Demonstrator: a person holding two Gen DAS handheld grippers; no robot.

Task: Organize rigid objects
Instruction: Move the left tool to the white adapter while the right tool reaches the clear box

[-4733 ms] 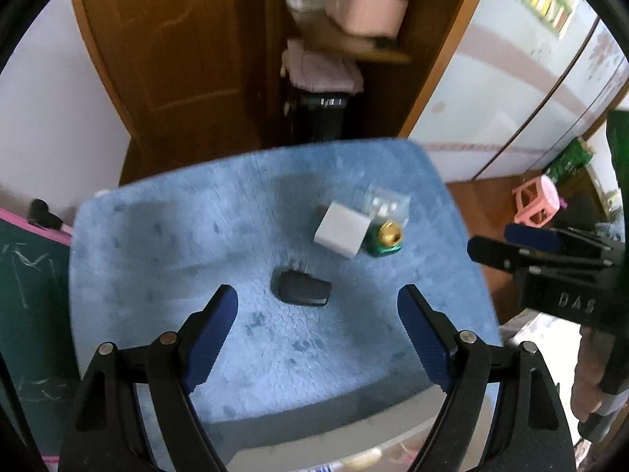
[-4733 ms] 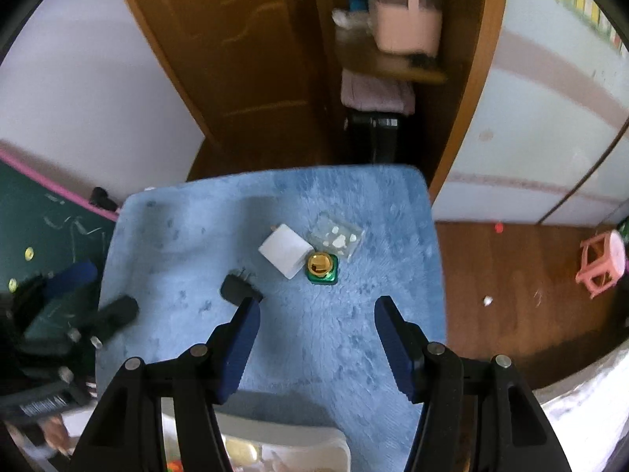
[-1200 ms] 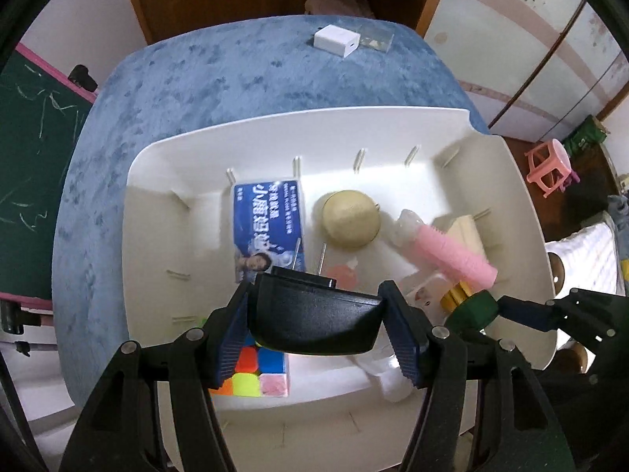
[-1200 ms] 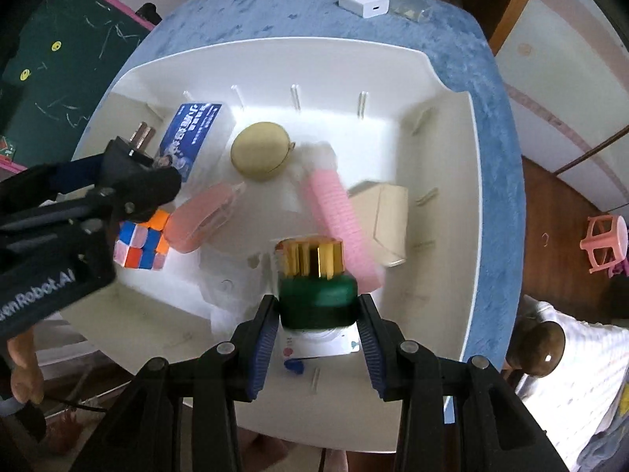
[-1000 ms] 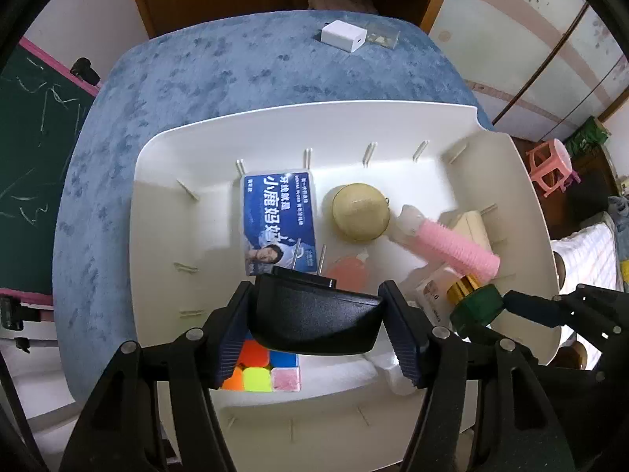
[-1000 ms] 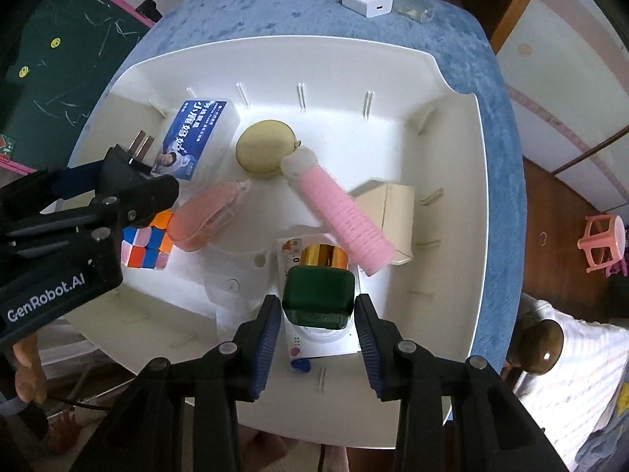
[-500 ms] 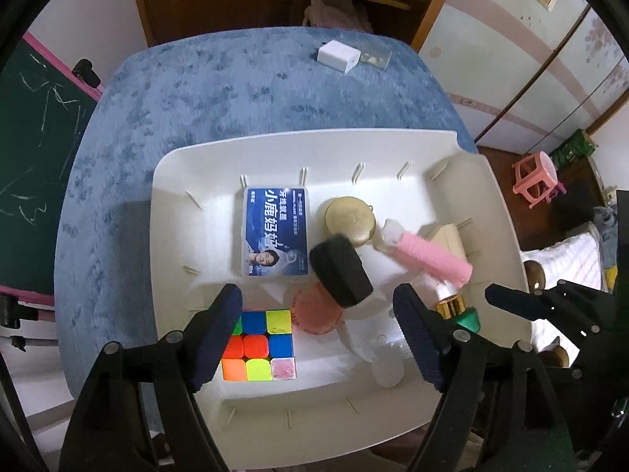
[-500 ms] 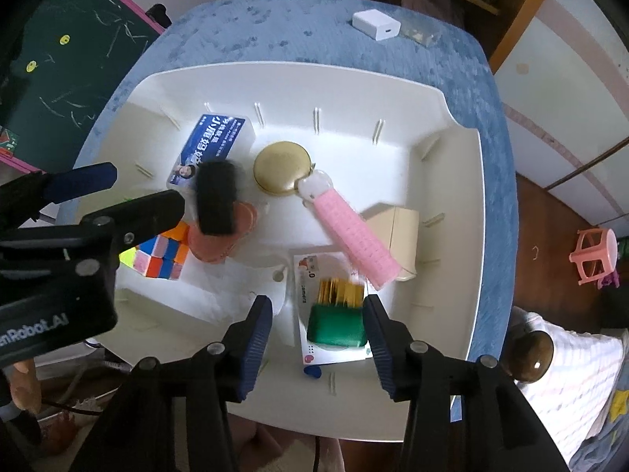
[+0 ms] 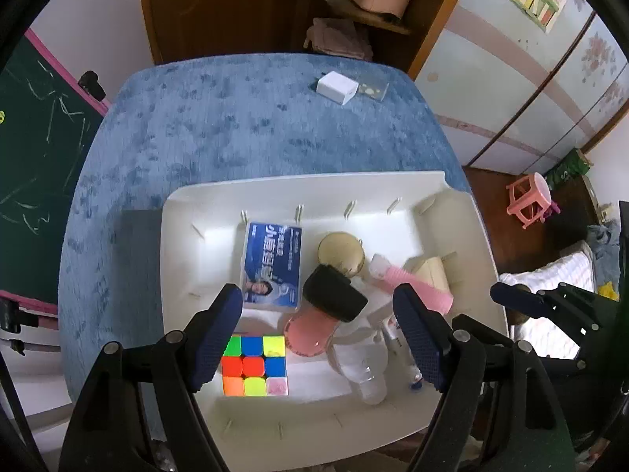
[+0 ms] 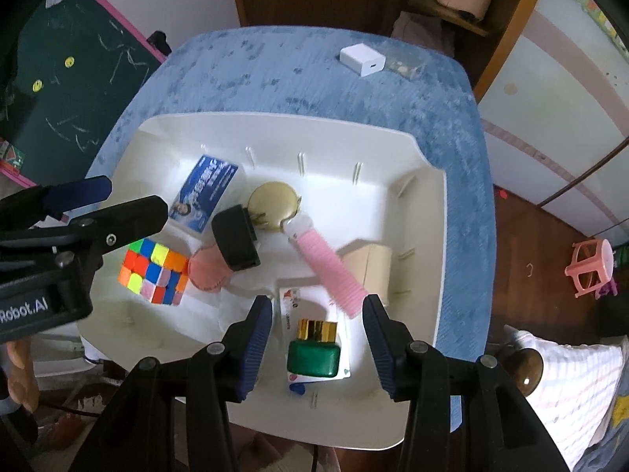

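Black charger point(image 9: 333, 293) and green bottle point(image 10: 313, 356), gripped before, now lie in the bin point(image 10: 428, 212) beneath both open, empty tools.

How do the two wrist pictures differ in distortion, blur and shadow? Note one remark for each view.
Left wrist view: strong fisheye bend with black corners; the white bin throws a grey shadow onto the blue cloth at its left side; the contents look sharp.
Right wrist view: the same curved edges; the pink roller is slightly smeared, while the green bottle between the open jaws is crisp.
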